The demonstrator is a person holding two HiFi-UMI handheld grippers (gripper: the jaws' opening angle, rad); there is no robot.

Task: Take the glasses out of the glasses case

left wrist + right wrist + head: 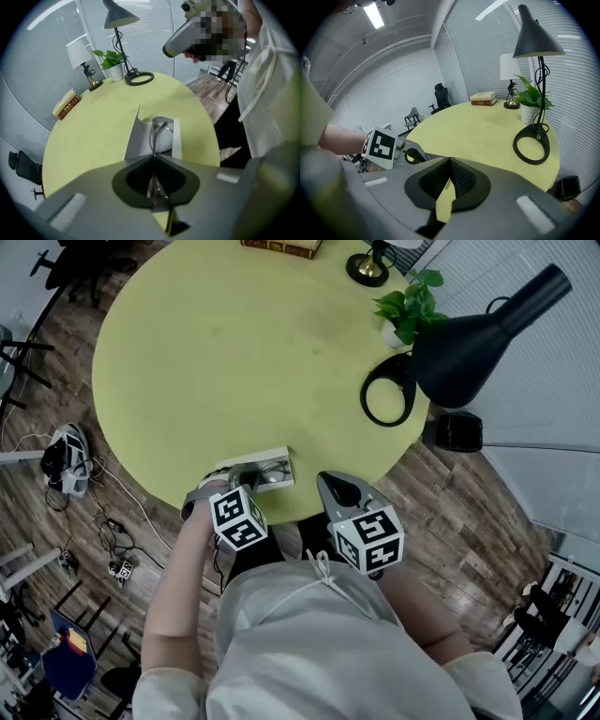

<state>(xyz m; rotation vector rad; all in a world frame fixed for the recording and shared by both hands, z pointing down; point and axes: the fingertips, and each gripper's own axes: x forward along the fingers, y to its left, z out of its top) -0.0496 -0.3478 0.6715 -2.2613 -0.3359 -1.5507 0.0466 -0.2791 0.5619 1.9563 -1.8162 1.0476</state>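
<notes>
An open white glasses case lies at the near edge of the round yellow-green table, with its lid raised. My left gripper sits right at the case. In the left gripper view its jaws are shut on the thin metal frame of the glasses, which reach out over the case's pale tray. My right gripper is to the right of the case, just off the table's edge. Its jaws are shut with nothing between them.
A black desk lamp with a ring base stands at the table's right edge, next to a potted plant. A small brass lamp and books stand at the far side. Cables and a black box lie on the wood floor.
</notes>
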